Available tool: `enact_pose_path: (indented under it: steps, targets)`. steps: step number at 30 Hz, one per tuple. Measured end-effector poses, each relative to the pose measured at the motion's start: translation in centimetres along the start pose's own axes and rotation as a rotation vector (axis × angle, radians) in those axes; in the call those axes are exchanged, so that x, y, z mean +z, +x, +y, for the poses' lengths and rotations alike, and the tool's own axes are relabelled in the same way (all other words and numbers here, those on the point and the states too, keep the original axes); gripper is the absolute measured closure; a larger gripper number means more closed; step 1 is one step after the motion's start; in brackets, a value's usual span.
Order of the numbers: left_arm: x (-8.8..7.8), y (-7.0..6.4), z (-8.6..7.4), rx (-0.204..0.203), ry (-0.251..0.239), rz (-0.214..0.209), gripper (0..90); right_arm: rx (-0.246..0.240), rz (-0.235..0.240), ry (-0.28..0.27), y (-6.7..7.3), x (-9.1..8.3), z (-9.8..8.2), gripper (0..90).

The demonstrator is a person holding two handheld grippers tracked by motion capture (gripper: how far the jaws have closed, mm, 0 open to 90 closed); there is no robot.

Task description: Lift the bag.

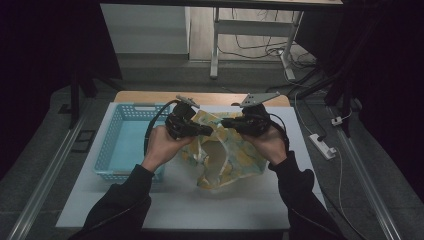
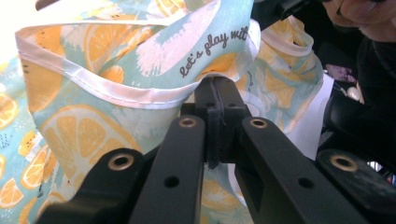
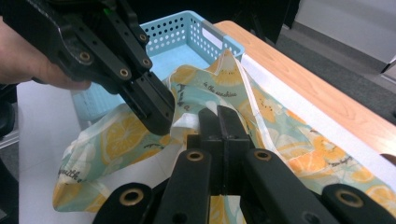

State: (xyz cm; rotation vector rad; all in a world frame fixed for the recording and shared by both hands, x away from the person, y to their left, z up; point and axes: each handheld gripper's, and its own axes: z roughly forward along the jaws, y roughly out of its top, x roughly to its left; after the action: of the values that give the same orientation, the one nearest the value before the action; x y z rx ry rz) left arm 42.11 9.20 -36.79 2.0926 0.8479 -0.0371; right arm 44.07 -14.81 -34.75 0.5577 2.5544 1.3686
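A light-blue cloth printed with orange slices (image 1: 227, 160) hangs bunched over the white table top (image 1: 200, 207), lifted at its upper edge. My left gripper (image 1: 207, 131) and right gripper (image 1: 226, 122) meet tip to tip there, each shut on the cloth. In the left gripper view, the closed jaws (image 2: 215, 95) pinch the white hem of the cloth (image 2: 116, 70), which bears printed lettering. Seen from the right gripper, the right gripper's closed jaws (image 3: 219, 119) bite a fold of the cloth (image 3: 280, 135), and the left gripper (image 3: 159, 119) reaches in from the upper left, close beside them.
A light-blue perforated basket (image 1: 107, 145) stands on the table's left side, just beyond the left hand; its rim (image 3: 205, 28) lies behind the cloth. A wooden strip (image 1: 150, 96) runs along the far edge. A power strip (image 1: 322, 146) and cables lie on the floor at right.
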Motion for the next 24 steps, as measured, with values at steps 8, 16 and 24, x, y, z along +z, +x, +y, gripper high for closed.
enact_pose_path:
  steps: [8,16,24]
  targets:
    - [-2.0,0.0,1.5,0.004,-0.047,-0.016,89.9,-0.009,-0.005,-0.021,-0.2,-0.8,1.5,90.0]
    - [-4.1,-0.5,3.4,0.027,-0.084,-0.003,89.9,-0.023,-0.007,-0.057,-0.1,-1.9,3.4,90.0]
    - [-5.6,-0.6,5.4,0.035,-0.125,0.006,89.9,-0.029,-0.023,-0.083,-0.6,-3.1,5.4,90.0]
